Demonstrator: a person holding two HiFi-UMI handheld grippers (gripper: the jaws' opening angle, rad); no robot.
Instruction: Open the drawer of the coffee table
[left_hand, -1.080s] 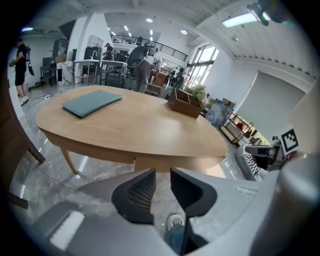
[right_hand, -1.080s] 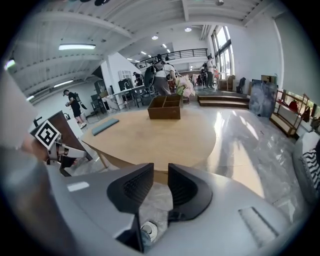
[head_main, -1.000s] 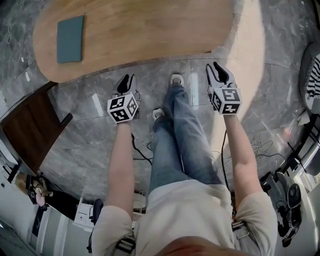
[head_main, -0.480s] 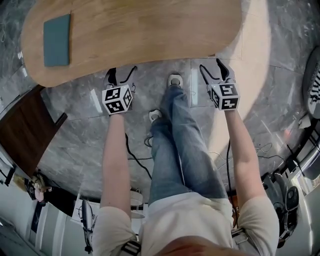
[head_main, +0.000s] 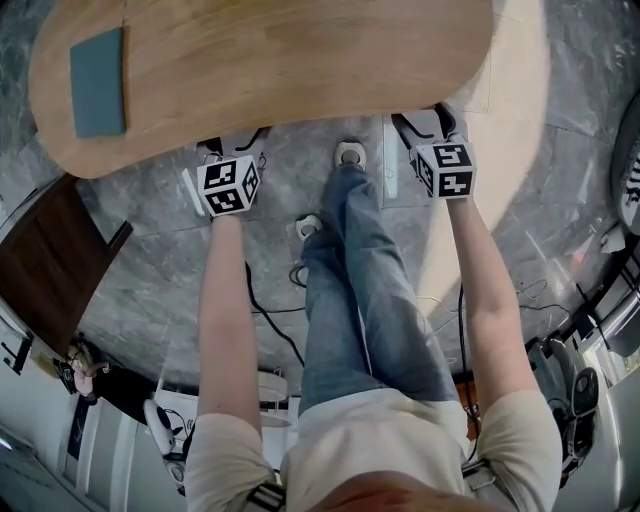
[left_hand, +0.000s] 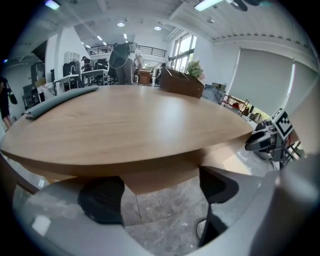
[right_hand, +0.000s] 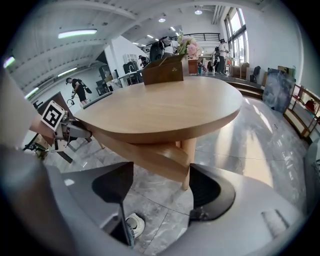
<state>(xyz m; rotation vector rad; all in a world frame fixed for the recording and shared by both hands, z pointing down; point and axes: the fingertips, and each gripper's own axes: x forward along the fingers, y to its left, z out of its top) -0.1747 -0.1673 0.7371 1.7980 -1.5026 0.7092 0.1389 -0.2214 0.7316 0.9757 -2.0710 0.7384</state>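
Note:
The oval wooden coffee table fills the top of the head view. Under its top runs a plain wooden panel, seen also as a slanted band beside a leg; I see no handle. My left gripper sits at the table's near rim, its tips partly hidden under the edge. In its own view the left gripper is open, the panel just beyond the pads. My right gripper is at the rim further right and is open too. Both sets of jaws have just been opening, with nothing between them.
A teal pad lies on the table's left end, and a wooden box with flowers stands on its far side. The person's legs and shoes are between the grippers. Cables trail on the marble floor. A dark cabinet stands at left.
Both grippers have moved forward to the table's near rim and their jaws have spread open. The table now sits closer in the head view.

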